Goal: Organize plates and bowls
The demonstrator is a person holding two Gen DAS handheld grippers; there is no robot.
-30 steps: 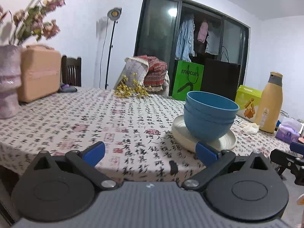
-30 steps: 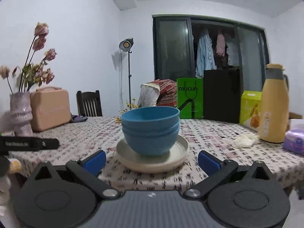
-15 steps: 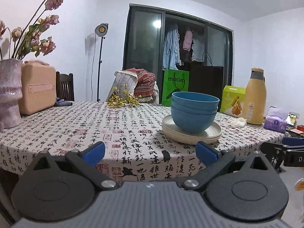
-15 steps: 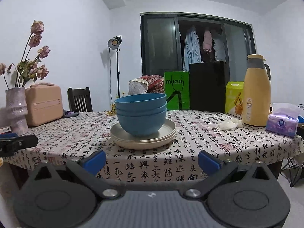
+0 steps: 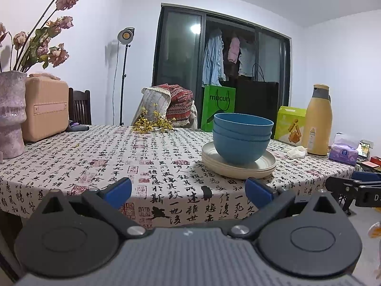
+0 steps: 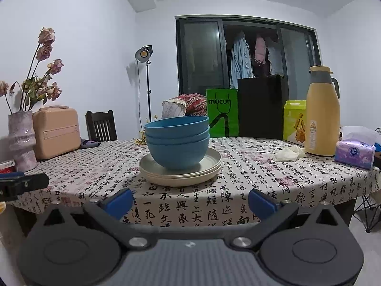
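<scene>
A tabletop (image 5: 95,164) under a cloth printed with black characters carries nested blue bowls (image 5: 242,138) on stacked cream plates (image 5: 264,165) near its front edge. Behind stand a yellow flask (image 6: 322,116), tissue pack (image 6: 353,153), vase (image 5: 12,112) and dark sliding doors (image 6: 202,57). The left gripper (image 5: 188,193) and right gripper (image 6: 190,200) both gape wide, empty, short of the edge.

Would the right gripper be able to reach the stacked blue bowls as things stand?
Probably yes: the right gripper is open and faces the bowls head-on, nothing stands between them, though it sits back off the table's near edge.
</scene>
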